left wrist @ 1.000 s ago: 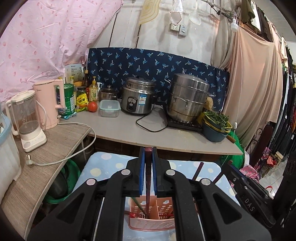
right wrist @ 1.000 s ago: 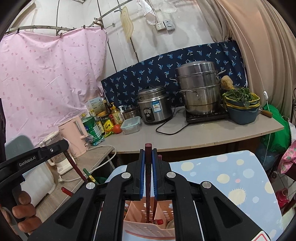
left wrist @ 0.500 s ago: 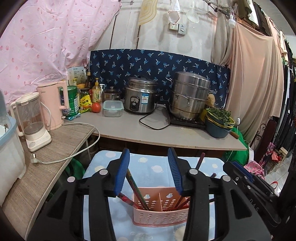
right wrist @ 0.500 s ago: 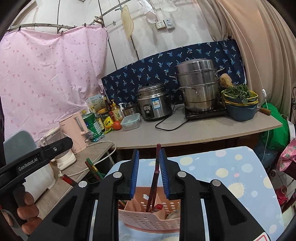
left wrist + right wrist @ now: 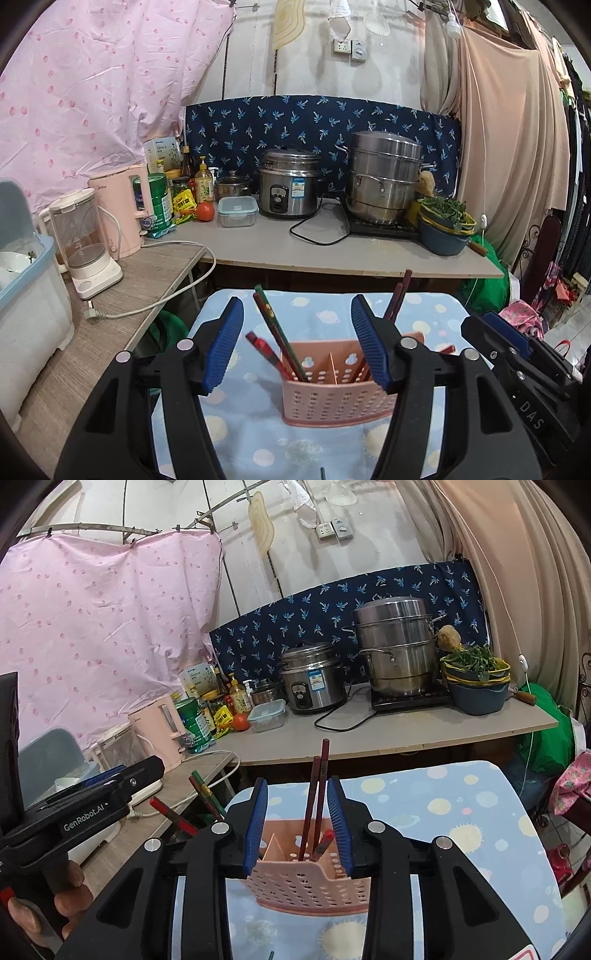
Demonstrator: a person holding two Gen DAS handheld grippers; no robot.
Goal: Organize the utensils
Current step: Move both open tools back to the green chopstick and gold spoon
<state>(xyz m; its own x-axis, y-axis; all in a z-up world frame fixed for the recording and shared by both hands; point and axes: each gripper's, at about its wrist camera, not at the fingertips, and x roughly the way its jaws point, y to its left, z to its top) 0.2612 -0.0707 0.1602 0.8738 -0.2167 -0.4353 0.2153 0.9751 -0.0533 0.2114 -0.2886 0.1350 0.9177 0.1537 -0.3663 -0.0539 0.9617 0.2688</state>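
Two compartments divide the pink basket [image 5: 334, 397], a perforated plastic holder with a thin partition, standing on a pale blue cloth [image 5: 258, 435] printed with planets and dots. Its left compartment holds the green and red chopsticks [image 5: 275, 334], which lean out to the left over the rim; its right compartment holds the dark chopsticks [image 5: 318, 794], slim maroon rods leaning up and slightly right, one reaching higher than the other, with a shorter red-tipped stick low beside them. Left gripper [image 5: 297, 345] has its ribbed blue pads spread wide on either side of the basket, holding nothing, the green and red pair showing between them. Right gripper [image 5: 297, 823] is also parted, less widely, its blue pads flanking the dark pair without touching it. Both tools point forward and slightly down at the basket from the near side, the left one showing in the right view with bare fingers [image 5: 66, 886] wrapped around its handle. Beyond the cloth, a grey counter [image 5: 362, 254] carries a steel cooker [image 5: 290, 188], a stacked steel steamer [image 5: 384, 177], a clear lidded box [image 5: 237, 210], a tomato [image 5: 205, 211] and a blue bowl [image 5: 443, 236] of greens.
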